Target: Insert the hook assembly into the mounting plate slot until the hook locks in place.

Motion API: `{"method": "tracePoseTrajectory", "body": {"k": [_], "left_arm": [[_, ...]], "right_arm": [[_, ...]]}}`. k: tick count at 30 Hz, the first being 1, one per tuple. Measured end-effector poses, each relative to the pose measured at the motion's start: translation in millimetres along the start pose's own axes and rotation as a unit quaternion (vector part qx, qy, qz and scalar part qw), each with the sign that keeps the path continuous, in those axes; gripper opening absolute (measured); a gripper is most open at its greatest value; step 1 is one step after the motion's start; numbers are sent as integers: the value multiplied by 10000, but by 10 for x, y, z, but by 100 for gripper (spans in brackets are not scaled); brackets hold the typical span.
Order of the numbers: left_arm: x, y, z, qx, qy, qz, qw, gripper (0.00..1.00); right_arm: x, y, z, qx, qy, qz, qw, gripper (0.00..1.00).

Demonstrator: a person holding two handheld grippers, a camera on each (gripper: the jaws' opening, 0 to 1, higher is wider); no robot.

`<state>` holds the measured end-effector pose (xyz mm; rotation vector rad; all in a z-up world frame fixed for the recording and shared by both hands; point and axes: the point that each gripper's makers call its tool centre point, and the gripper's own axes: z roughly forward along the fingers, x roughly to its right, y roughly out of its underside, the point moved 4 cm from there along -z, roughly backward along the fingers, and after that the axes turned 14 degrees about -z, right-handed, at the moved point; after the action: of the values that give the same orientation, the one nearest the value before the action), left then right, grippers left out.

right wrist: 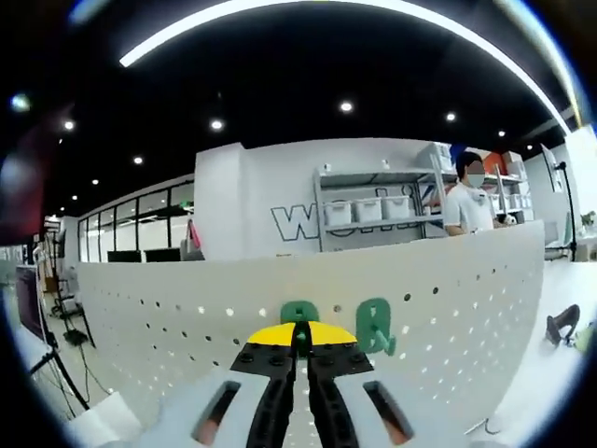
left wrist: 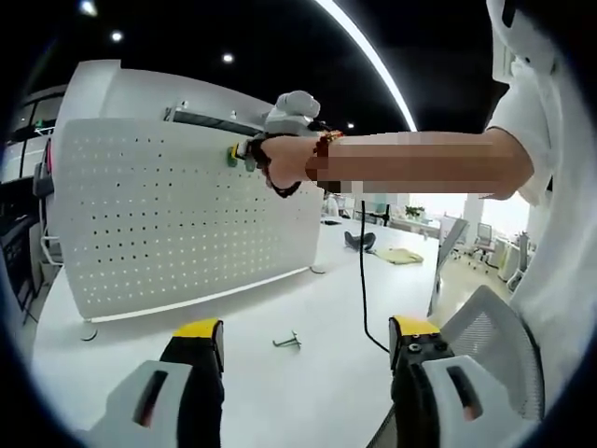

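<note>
A white perforated mounting plate (left wrist: 168, 215) stands upright on the white table (left wrist: 308, 299). In the left gripper view a person's arm holds my right gripper (left wrist: 250, 154) at the plate's top edge, with a green hook (left wrist: 233, 155) at its tips. In the right gripper view my right gripper (right wrist: 300, 338) is shut, with that green hook (right wrist: 298, 313) pinched between the jaws against the plate (right wrist: 168, 308). A second green hook (right wrist: 375, 327) hangs on the plate just to the right. My left gripper (left wrist: 308, 329) hovers open over the table. A small metal hook (left wrist: 287, 342) lies on the table between its jaws.
A black cable (left wrist: 362, 280) hangs from the arm down to the table. A mesh chair (left wrist: 485, 327) stands at the right edge. A black object (left wrist: 360, 241) and a yellow item (left wrist: 399, 255) lie farther back on the table. A person (right wrist: 469, 201) stands by shelves behind the plate.
</note>
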<state>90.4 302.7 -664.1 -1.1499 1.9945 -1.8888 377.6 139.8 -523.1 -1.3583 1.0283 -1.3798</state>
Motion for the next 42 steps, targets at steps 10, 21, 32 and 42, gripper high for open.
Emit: {"method": "tracePoseTrajectory", "body": {"k": [10, 21, 32, 42], "left_arm": [[12, 7, 14, -8, 46, -23, 10000, 74], [6, 20, 7, -32, 51, -31, 10000, 74], [-6, 8, -18, 24, 27, -63, 10000, 73], [-17, -11, -45, 78, -23, -82, 9999, 73]], "right_arm": [[-31, -1, -31, -198, -78, -409, 9989, 2], [-28, 56, -18, -454, -158, -419, 9980, 1], [-17, 38, -81, -64, 11, 430, 9991, 0], [-32, 77, -32, -203, 162, 205, 9995, 1]]}}
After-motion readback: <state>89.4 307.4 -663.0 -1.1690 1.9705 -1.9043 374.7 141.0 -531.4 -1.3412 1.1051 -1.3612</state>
